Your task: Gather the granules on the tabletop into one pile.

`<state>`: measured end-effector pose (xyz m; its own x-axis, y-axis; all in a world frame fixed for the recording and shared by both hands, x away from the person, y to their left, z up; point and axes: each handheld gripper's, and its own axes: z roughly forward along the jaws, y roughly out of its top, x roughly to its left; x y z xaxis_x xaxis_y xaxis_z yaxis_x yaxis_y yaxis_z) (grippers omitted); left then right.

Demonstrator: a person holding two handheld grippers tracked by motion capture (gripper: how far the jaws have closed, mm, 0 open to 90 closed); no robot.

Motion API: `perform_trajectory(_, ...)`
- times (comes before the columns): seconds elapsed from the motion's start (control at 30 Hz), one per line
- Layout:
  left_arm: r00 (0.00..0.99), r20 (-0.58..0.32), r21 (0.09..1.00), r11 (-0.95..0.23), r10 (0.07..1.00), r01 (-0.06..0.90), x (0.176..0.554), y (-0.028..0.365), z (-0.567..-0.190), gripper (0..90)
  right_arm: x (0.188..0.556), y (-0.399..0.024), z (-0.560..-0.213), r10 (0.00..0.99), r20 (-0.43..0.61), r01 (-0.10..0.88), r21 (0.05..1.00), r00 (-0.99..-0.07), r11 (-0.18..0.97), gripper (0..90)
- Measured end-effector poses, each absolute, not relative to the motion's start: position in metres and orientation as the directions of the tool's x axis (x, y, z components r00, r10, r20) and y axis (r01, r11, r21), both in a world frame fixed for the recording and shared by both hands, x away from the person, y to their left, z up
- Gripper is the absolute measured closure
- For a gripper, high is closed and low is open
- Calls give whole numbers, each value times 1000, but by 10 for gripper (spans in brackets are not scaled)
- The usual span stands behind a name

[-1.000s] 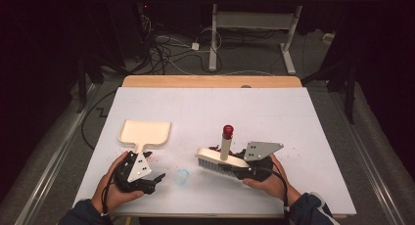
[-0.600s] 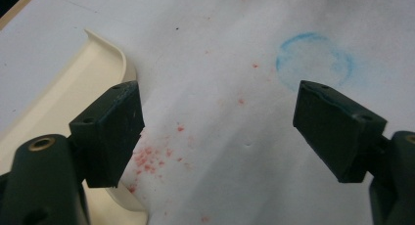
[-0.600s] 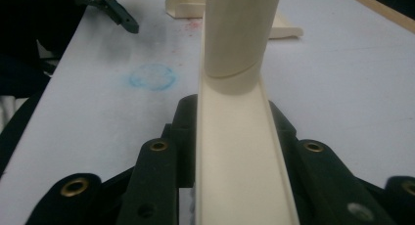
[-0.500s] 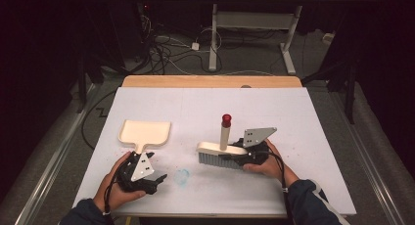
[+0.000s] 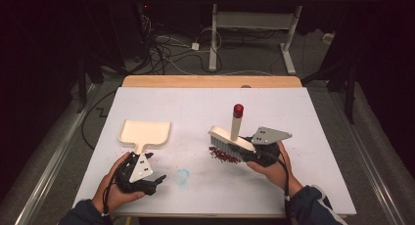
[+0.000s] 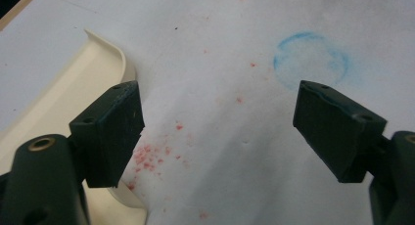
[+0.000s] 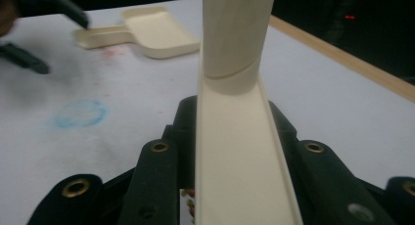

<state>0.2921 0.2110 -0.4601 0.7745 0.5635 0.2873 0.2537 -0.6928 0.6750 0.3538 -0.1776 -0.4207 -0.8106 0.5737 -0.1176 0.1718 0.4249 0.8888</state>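
Since half a second ago, the brush (image 5: 231,139) in the right gripper (image 5: 258,151) has tilted, baring red crumbs (image 5: 224,155) beneath; dustpan (image 5: 145,133) empty at ten o'clock. Left gripper (image 6: 215,132) gapes wide, empty, over red specks (image 6: 147,154). Right gripper view: jaws clamp the brush; bristles hidden.

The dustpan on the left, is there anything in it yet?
Empty, as far as shows: the dustpan looks bare cream inside in the high view. The red crumbs lie under the brush on the table.
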Motion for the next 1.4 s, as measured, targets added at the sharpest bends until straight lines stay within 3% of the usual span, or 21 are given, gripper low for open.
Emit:
perform_trajectory(0.2,777,288,672,-696,560,252,291,210,-459,181,328,-181,-429,758,-185,230,884,-625,406,671)
perform_trajectory(0.4,779,287,675,-694,558,248,292,208,-459,182,328,-172,-453,846,-198,310,869,-495,385,671)
perform_trajectory(0.9,778,287,676,-694,560,250,292,209,-459,187,334,-125,-450,888,-186,314,888,-421,335,672)
perform_trajectory(1.1,774,286,681,-688,566,252,291,210,-458,187,337,-138,-438,890,-158,300,904,-427,305,671)
perform_trajectory(1.4,774,288,682,-688,564,248,290,210,-458,187,330,-168,-424,861,-187,276,896,-473,347,671)
